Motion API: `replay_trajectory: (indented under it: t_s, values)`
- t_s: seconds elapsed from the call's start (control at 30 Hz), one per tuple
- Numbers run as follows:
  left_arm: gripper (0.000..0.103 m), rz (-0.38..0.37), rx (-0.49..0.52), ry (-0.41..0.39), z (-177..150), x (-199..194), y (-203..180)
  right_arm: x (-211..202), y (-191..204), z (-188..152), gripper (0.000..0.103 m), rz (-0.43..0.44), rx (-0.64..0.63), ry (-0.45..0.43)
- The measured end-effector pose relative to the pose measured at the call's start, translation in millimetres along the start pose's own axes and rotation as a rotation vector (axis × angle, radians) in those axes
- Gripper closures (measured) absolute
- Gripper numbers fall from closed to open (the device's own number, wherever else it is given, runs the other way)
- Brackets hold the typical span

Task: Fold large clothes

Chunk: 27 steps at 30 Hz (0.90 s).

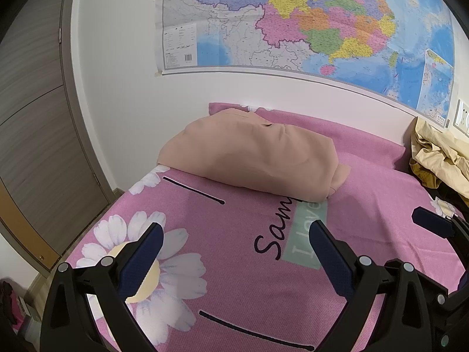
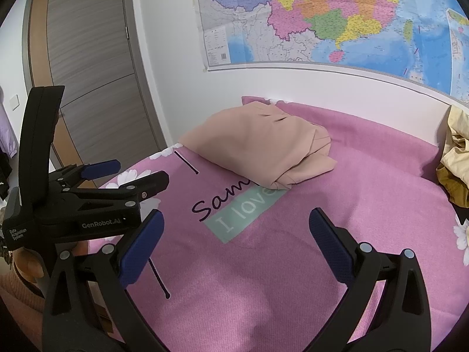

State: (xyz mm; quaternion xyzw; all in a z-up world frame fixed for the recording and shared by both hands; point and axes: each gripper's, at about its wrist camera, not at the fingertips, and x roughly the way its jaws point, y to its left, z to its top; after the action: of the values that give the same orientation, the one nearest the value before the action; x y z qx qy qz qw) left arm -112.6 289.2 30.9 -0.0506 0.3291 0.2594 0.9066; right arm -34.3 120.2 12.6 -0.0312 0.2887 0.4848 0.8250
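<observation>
A peach-pink garment (image 1: 252, 155) lies folded into a compact bundle on the pink bedsheet (image 1: 366, 205), toward the far side near the wall; it also shows in the right wrist view (image 2: 263, 143). My left gripper (image 1: 234, 234) is open and empty, hovering above the sheet short of the bundle. My right gripper (image 2: 236, 223) is open and empty too, also short of the bundle. The left gripper (image 2: 137, 173) appears at the left of the right wrist view. A right gripper fingertip (image 1: 433, 223) shows at the right edge of the left wrist view.
A crumpled yellow-tan garment (image 1: 439, 158) lies at the bed's far right, also seen in the right wrist view (image 2: 454, 158). A wall map (image 1: 293, 20) hangs above the bed. A wooden door (image 1: 38, 135) stands left. The bed's left edge drops to the floor.
</observation>
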Motion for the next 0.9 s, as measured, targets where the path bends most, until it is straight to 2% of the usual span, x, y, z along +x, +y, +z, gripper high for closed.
replay_trajectory:
  t_s: [0.9]
  values:
    - [0.007, 0.008, 0.005, 0.007, 0.8, 2.0, -3.9, 0.7, 0.4, 1.7, 0.005, -0.003, 0.004, -0.001]
